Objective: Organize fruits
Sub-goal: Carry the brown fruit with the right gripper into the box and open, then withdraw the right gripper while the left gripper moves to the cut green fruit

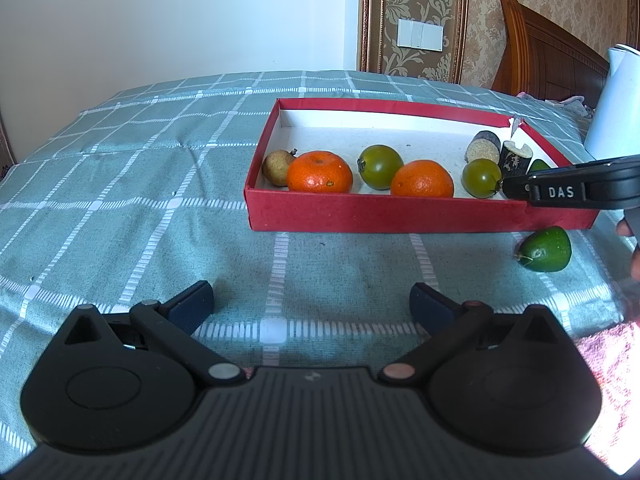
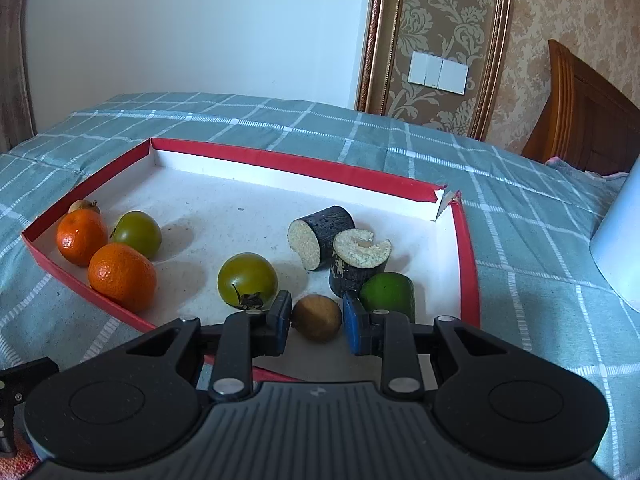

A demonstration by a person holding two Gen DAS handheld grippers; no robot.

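Observation:
A red box [image 1: 360,212] with a white floor lies on the checked cloth. It holds two oranges [image 1: 320,172], two green tomatoes [image 1: 380,166], a brown fruit [image 1: 276,166] at its left end and two dark cut stalk pieces [image 2: 320,236]. My right gripper [image 2: 315,322] reaches over the box's near right corner. Its blue pads sit against both sides of a small brown fruit [image 2: 316,312] that rests on the box floor, beside a green fruit [image 2: 390,292]. My left gripper [image 1: 312,304] stands open over bare cloth in front of the box. Another green fruit [image 1: 546,249] lies outside the box.
A white jug [image 1: 612,112] stands right of the box. A wooden headboard [image 2: 592,128] and a papered wall are behind. Pink fabric [image 1: 612,360] lies at the near right. The checked cloth [image 1: 140,200] stretches out left of the box.

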